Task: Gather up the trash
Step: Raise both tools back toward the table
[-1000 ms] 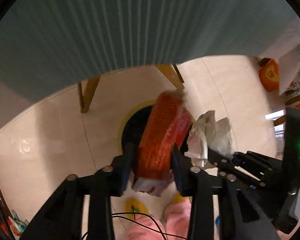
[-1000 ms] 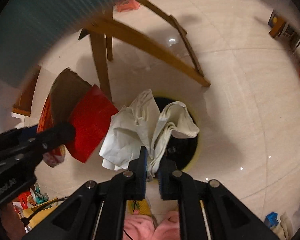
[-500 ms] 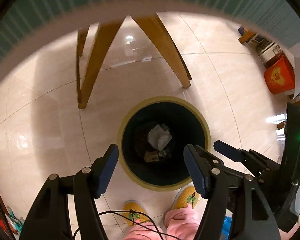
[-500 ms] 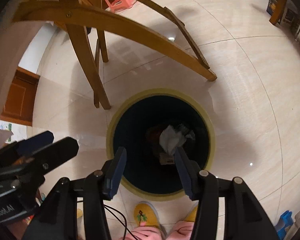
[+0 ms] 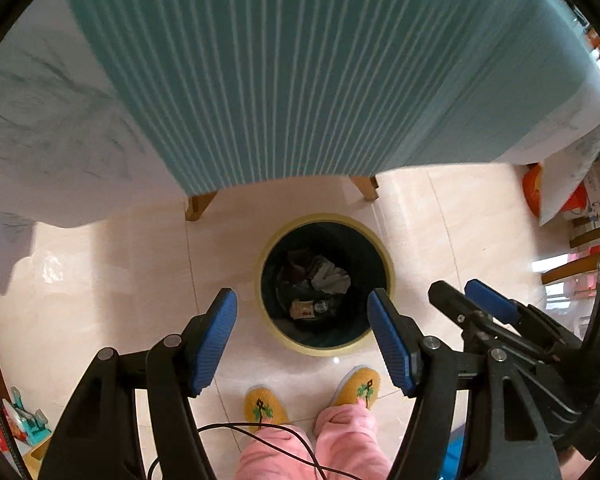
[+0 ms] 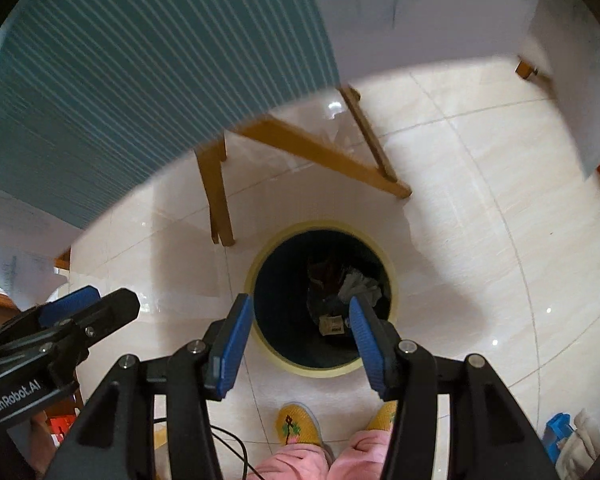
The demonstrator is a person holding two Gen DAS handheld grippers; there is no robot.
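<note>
A round bin with a yellow rim (image 5: 324, 218) (image 6: 320, 225) stands on the tiled floor straight below both grippers. Inside it lie crumpled white paper (image 5: 332, 278) (image 6: 360, 284), a dark reddish wrapper (image 5: 298, 260) and a small labelled pack (image 5: 302, 310) (image 6: 332, 324). My left gripper (image 5: 300, 298) (image 6: 108, 296) hangs open over the bin with nothing between its blue pads. Beside it, my right gripper (image 6: 300, 302) (image 5: 456, 286) is open and empty too, well above the bin's mouth.
A table with a teal striped cloth (image 5: 300, 80) (image 6: 140, 80) overhangs the far side, its wooden legs (image 6: 216, 192) close behind the bin. A person's yellow slippers (image 5: 264, 404) and pink trousers stand just before it. An orange container (image 5: 534, 192) sits at the right.
Both grippers opened and let go: the red wrapper and the white paper fell into the bin. Both hands then rose, so the bin looks smaller and the tablecloth fills the top.
</note>
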